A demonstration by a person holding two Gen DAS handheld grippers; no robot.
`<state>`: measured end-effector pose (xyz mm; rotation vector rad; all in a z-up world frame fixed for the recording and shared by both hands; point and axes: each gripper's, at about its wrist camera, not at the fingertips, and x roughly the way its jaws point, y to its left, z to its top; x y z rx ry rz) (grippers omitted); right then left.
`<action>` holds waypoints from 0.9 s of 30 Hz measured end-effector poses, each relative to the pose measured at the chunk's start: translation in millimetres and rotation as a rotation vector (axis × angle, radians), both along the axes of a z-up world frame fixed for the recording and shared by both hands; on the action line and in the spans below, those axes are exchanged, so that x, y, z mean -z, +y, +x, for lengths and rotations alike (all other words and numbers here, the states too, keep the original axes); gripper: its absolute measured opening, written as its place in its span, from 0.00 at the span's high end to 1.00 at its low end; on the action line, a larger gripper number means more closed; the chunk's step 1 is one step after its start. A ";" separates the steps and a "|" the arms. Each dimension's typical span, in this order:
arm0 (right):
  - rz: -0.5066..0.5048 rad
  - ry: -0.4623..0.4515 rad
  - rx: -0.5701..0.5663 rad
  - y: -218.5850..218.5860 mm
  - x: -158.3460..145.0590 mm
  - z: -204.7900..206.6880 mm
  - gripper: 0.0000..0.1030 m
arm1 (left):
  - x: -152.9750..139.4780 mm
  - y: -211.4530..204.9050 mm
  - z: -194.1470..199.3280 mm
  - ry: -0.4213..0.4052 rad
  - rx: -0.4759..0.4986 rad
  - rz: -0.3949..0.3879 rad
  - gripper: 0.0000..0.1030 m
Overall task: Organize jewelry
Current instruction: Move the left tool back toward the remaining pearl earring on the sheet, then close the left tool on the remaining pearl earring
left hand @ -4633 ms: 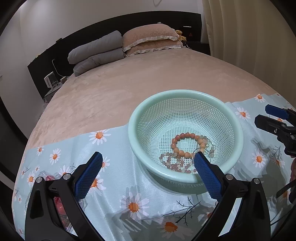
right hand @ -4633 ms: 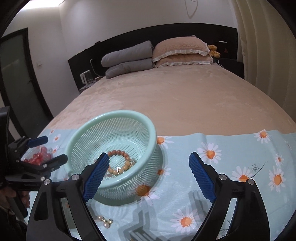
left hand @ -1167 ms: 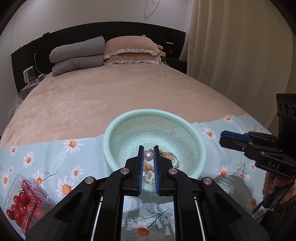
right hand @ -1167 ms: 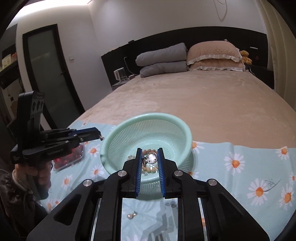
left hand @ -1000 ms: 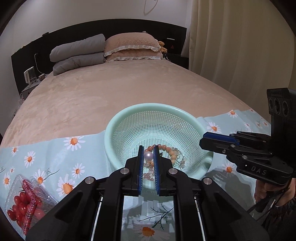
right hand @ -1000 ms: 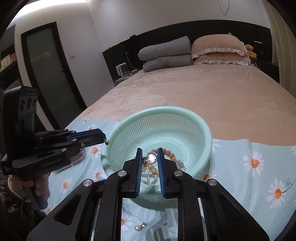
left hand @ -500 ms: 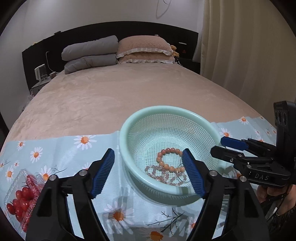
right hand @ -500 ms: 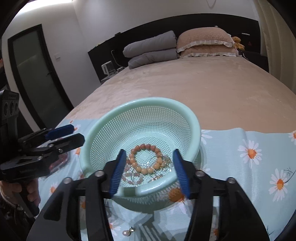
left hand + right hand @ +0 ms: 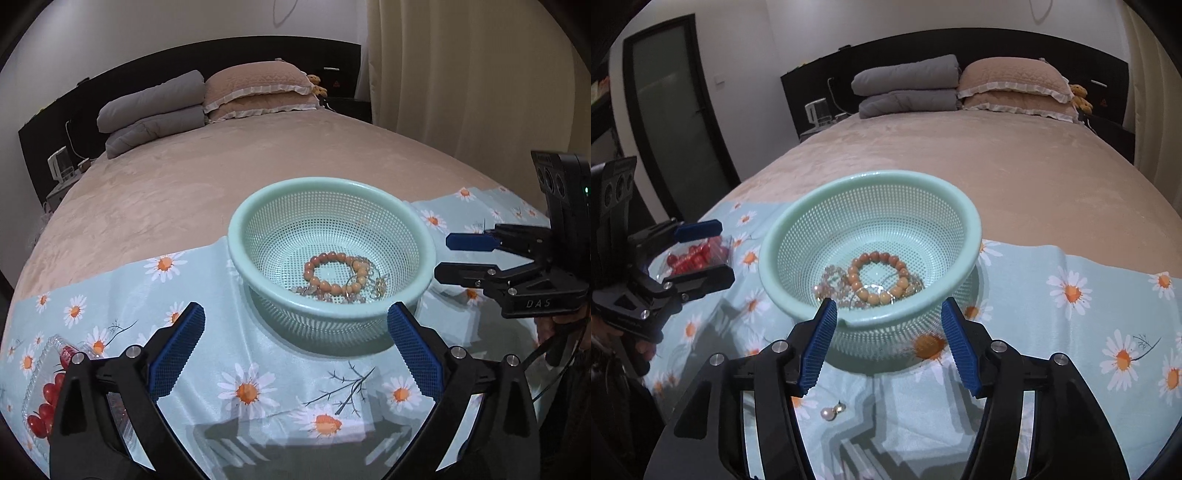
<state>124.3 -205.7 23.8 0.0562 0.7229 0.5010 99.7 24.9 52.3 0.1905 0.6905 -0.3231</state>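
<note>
Blue-padded left gripper (image 9: 295, 349) jaws wide, empty | right gripper (image 9: 888, 343) same, at basket (image 9: 820, 199)

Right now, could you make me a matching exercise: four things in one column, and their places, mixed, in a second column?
Things:
1. orange bead bracelet
2. pearl earring
3. red berries in clear plastic box
4. grey folded pillows

Places:
A. on the daisy cloth, in front of the basket
B. at the head of the bed
C. inside the mint green mesh basket
D. left of the basket

Pairs: 1-C, 2-A, 3-D, 4-B
</note>
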 end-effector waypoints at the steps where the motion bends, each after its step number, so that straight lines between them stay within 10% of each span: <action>1: -0.014 0.009 -0.009 0.5 2.6 -2.4 0.44 | 2.7 -2.2 -4.4 -0.004 0.010 0.027 0.06; 21: -0.085 0.170 -0.226 33.4 43.9 -10.0 0.76 | 68.0 -79.2 -37.0 0.102 0.257 0.085 0.07; 27: -0.071 0.206 -0.261 34.6 52.6 -6.5 0.86 | 81.6 -82.7 -24.2 0.169 0.274 0.055 0.28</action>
